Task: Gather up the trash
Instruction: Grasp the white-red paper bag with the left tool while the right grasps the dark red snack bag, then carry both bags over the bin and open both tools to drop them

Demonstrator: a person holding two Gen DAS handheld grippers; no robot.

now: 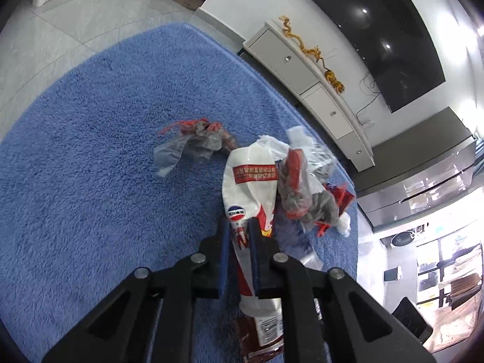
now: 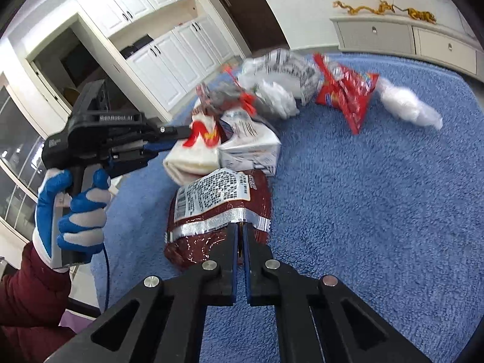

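Observation:
My left gripper (image 1: 239, 225) is shut on a white snack bag with red print (image 1: 251, 187) and holds it above the blue rug (image 1: 90, 151). The same bag (image 2: 196, 151) and the left gripper (image 2: 178, 134) show in the right wrist view. My right gripper (image 2: 241, 227) is shut on the silver seam of a dark red snack bag (image 2: 217, 208). A clear wrapper with red bits (image 1: 193, 142) lies on the rug. More wrappers (image 1: 305, 193) are piled beside the white bag.
A red chip bag (image 2: 348, 90), crumpled white plastic (image 2: 408, 106) and a white printed bag (image 2: 281, 72) lie on the rug (image 2: 378, 211). A low white TV cabinet (image 1: 317, 90) stands along the wall. White cupboards (image 2: 169, 57) stand behind the left hand.

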